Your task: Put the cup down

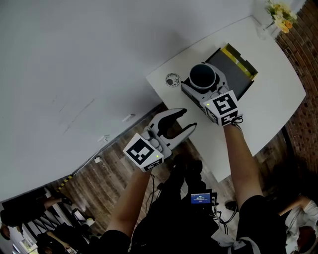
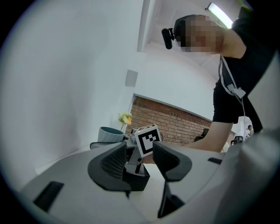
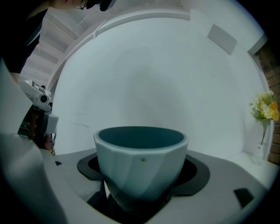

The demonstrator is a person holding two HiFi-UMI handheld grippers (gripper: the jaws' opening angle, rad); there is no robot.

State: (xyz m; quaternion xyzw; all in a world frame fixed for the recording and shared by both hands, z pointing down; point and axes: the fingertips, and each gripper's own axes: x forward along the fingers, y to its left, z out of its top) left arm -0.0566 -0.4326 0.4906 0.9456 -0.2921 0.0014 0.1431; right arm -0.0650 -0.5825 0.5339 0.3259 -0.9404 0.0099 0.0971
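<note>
The task is at the carrying stage. The right gripper (image 1: 204,85) pinches the ribbed teal cup (image 1: 202,75) upright between its pads, one on each side of the lower body. It holds the cup over the white tabletop (image 1: 263,94), just beside an open black box with a yellow edge (image 1: 243,69). No view shows whether the cup's base already touches the surface. The next move likely calls for lowering the cup level onto bare tabletop, clear of the box and the small round object (image 1: 172,79), then spreading the jaws. The left gripper (image 1: 187,120) is spread and empty, off the table's edge above the wooden floor (image 1: 99,183). A vase of flowers (image 1: 279,15) stands at the far corner, between a white wall (image 1: 74,59) and a brick wall (image 1: 303,44).
</note>
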